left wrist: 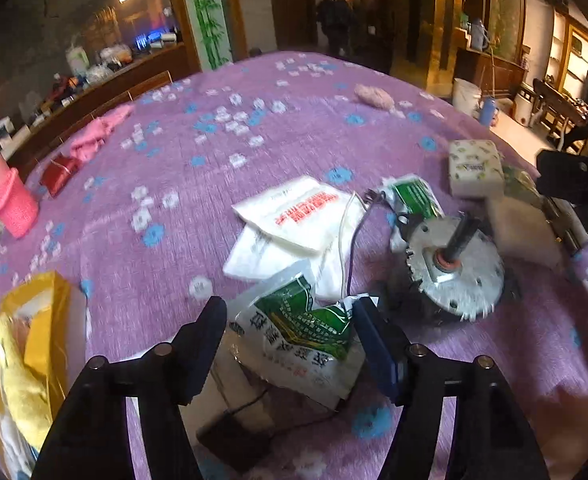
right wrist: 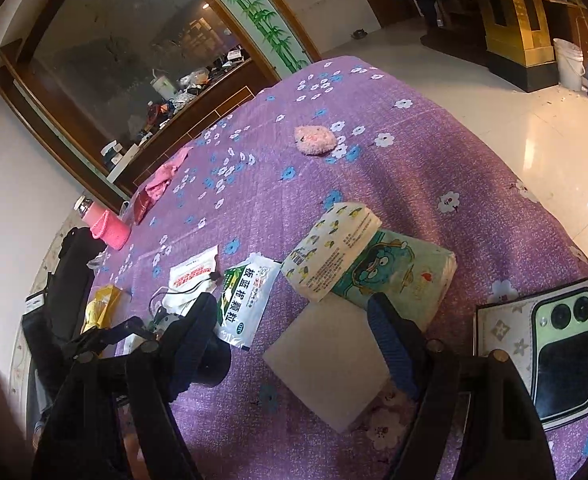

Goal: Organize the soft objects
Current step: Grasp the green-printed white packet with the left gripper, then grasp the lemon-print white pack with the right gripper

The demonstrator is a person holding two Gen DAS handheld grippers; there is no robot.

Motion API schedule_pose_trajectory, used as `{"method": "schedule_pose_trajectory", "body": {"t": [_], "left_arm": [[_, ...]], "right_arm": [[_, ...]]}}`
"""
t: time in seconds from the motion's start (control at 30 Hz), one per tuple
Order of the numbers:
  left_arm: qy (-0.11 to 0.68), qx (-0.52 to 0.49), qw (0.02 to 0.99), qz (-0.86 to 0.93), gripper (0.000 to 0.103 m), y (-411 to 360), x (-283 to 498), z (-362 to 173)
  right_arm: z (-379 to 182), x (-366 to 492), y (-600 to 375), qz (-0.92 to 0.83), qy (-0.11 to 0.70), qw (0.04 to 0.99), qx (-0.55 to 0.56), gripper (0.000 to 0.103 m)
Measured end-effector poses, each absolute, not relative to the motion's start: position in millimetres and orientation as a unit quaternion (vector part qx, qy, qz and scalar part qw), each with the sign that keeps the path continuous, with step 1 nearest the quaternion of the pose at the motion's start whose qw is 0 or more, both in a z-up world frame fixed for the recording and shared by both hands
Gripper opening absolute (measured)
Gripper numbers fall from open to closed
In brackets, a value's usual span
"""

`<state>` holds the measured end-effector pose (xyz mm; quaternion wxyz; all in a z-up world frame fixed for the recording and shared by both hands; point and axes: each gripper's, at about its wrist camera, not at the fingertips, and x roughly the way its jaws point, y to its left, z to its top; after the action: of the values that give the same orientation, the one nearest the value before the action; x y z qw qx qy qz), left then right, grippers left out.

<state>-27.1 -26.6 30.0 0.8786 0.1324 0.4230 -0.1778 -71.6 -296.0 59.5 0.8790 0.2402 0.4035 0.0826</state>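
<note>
While the left claw stands wide around the green-and-white sachet near the desk's front edge, close squarely on its middle, clear of the motor; the right claw, also wide, frames the white pad.

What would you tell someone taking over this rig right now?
Left gripper: jaws open around the green-and-white granule sachet, not visibly clamped.
Right gripper: jaws open over the plain white tissue pack, holding nothing.
Soft things are scattered on the purple tablecloth: two printed tissue packs stacked beside the white one, pink plush far side, pink cloth and yellow cloth in a gold bag at the left edge.
Done: nothing visibly grouped.
Left: gather them all; avoid the motor and phone.
</note>
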Motion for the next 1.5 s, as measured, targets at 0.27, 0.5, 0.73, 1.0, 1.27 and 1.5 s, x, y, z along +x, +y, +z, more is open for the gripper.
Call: {"method": "schedule_pose_trajectory", "body": {"t": [0.27,0.5,0.73,1.0,1.27,1.5], "left_arm": [[0.42,0.138,0.868,-0.225,0.034,-30,-36,32],[0.407,0.082,0.879,-0.236,0.034,-8,-52,54],[0.37,0.022,0.902,-0.22,0.034,34,-80,94],[0.329,-0.023,0.917,-0.225,0.034,67,-120,118],[0.316,-0.036,0.923,-0.218,0.034,88,-134,120],[0.322,-0.042,0.921,-0.216,0.034,93,-137,114]], "right_arm": [[55,-74,-297,0.081,0.407,0.876,0.245,0.077],[57,-82,-297,0.081,0.407,0.878,0.239,0.077],[57,-87,-296,0.083,0.409,0.877,0.237,0.077],[61,-87,-303,0.069,0.413,0.875,0.244,0.077],[64,-57,-293,0.046,0.422,0.88,0.211,0.077],[41,-7,-276,0.018,0.464,0.867,0.18,0.077]]}}
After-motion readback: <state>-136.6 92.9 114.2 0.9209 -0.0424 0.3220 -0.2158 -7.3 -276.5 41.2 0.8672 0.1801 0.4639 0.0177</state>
